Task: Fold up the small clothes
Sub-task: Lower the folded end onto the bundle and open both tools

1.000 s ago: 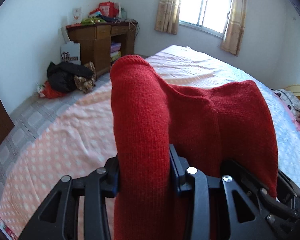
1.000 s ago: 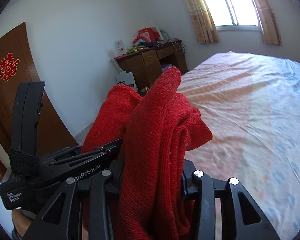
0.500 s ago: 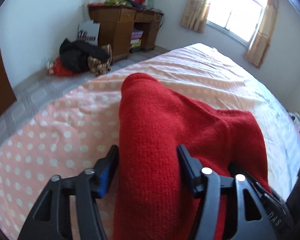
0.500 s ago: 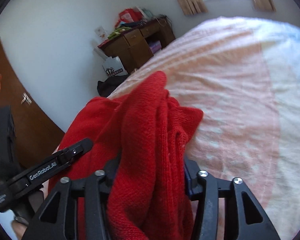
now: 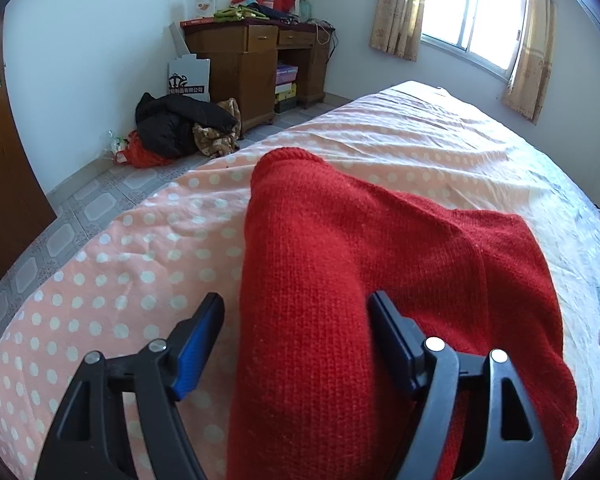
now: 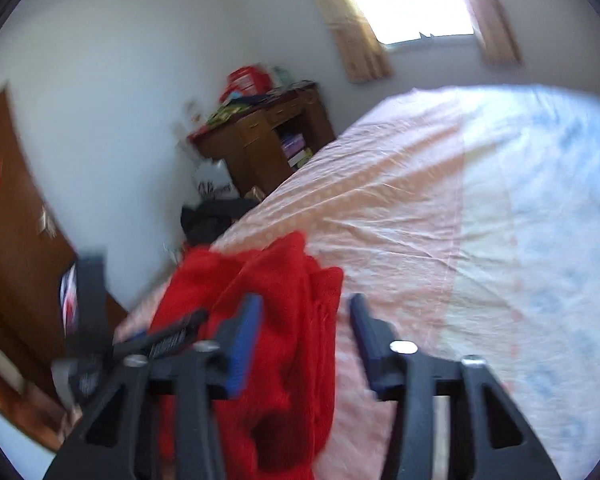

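Red knit garment (image 5: 364,300) lies on the pink polka-dot bed sheet (image 5: 140,264), filling the left wrist view from 12 o'clock down to 6 o'clock. The left gripper (image 5: 296,324) stands spread, its blue-padded fingers (image 5: 198,340) either side of the fabric without pinching it. In the blurred right wrist view, the right gripper (image 6: 304,336) is also released, with the garment bunched toward 7 o'clock by its left finger. A wooden desk (image 5: 256,56) sits at 11 o'clock.

A plain bright red knit garment (image 5: 360,288) lies on a peach bedsheet (image 5: 140,272) dotted white, which turns pale blue further over.
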Demonstrator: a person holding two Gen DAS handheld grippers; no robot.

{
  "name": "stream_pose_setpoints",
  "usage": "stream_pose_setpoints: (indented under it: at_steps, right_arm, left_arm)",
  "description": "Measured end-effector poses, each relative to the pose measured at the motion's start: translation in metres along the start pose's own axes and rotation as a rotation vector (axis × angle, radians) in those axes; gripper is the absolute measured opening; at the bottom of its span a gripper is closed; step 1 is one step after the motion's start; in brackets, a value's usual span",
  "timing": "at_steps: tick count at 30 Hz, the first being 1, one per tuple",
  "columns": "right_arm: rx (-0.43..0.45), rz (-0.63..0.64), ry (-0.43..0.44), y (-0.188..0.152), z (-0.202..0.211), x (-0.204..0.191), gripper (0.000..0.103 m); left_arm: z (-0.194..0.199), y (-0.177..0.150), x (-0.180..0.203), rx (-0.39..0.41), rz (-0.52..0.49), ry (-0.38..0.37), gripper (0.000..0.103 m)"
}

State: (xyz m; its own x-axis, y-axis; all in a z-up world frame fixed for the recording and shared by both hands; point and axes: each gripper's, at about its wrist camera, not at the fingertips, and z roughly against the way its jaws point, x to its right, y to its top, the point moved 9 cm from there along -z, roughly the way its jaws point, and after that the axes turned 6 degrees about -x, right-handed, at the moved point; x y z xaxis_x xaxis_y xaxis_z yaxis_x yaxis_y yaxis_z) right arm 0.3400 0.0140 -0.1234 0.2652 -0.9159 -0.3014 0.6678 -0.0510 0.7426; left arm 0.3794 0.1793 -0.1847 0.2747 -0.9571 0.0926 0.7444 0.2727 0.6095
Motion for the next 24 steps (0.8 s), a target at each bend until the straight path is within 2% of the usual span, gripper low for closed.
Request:
stream_pose_setpoints:
  at_steps: [1, 2, 5, 7, 11, 18, 24]
  right_arm:
    - [-0.009, 0.045, -0.012, -0.007, 0.003, -0.010, 0.026]
    - [-0.011, 0.068, -0.014, -0.012, 0.006, -0.017, 0.025]
    - [-0.017, 0.115, -0.026, -0.029, 0.008, -0.026, 0.025]
    - [-0.051, 0.143, -0.034, -0.042, -0.002, -0.030, 0.025]
    - [-0.125, 0.144, -0.125, -0.062, -0.026, -0.014, 0.025]
    - [-0.139, 0.098, -0.096, -0.061, -0.040, -0.001, 0.029]
    - [-0.115, 0.138, -0.133, -0.062, -0.042, -0.005, 0.031]
  left_arm:
    - [0.000, 0.000, 0.000, 0.001, -0.001, 0.001, 0.078]
    - [0.001, -0.001, -0.001, 0.002, -0.002, 0.002, 0.078]
    - [0.001, 0.000, -0.001, 0.001, 0.002, 0.008, 0.080]
    - [0.000, 0.000, -0.002, -0.001, 0.003, 0.013, 0.082]
    - [0.000, -0.001, -0.001, -0.002, -0.001, 0.016, 0.082]
    - [-0.001, 0.000, -0.001, -0.003, -0.002, 0.024, 0.082]
    - [-0.001, -0.001, -0.001, -0.003, -0.006, 0.031, 0.083]
